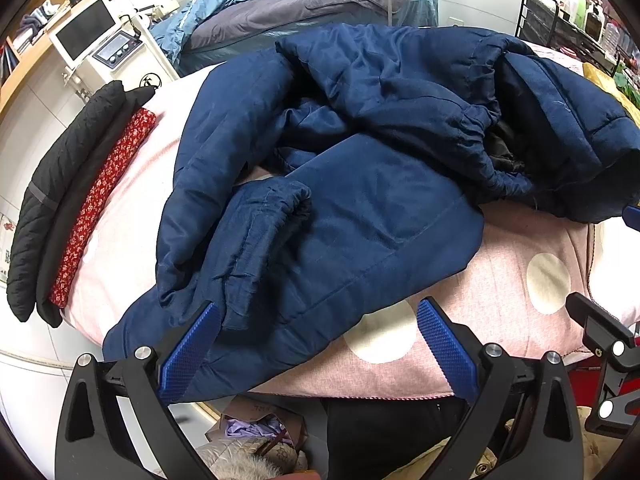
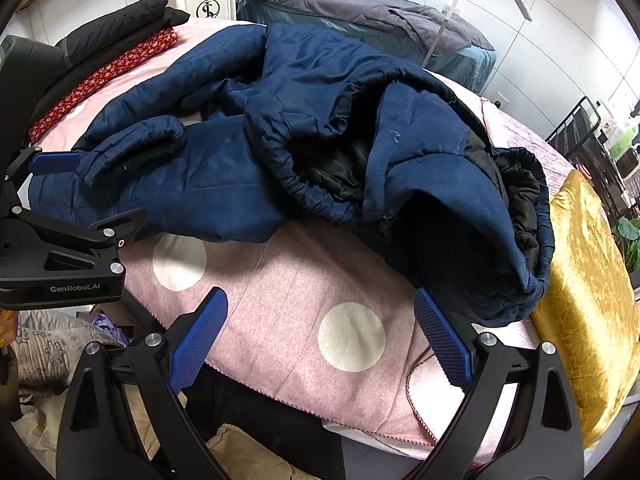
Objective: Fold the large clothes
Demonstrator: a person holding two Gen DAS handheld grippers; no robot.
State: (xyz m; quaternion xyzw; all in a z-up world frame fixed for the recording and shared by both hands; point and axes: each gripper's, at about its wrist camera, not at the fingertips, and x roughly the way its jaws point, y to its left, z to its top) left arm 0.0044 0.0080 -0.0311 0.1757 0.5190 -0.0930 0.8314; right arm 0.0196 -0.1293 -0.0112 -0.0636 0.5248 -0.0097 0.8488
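Note:
A large navy padded jacket point(image 1: 360, 152) lies crumpled on a pink bedspread with cream dots point(image 1: 500, 292). Its sleeve cuff point(image 1: 280, 204) rests on top near the front edge. My left gripper point(image 1: 318, 320) is open, its jaws wide around the jacket's front hem without holding it. In the right wrist view the jacket point(image 2: 280, 128) shows its black lining and gathered hem point(image 2: 520, 208). My right gripper point(image 2: 320, 312) is open and empty over the bedspread point(image 2: 280, 280), its right finger beside the jacket's end. The left gripper point(image 2: 52, 164) shows there at the left.
Folded black and red-patterned clothes point(image 1: 80, 192) lie at the bed's left edge. A gold cushion point(image 2: 588, 292) sits at the right. A second bed with grey and blue bedding point(image 1: 300, 4) stands behind, a white machine point(image 1: 100, 44) at back left, a black rack point(image 1: 560, 24) at right.

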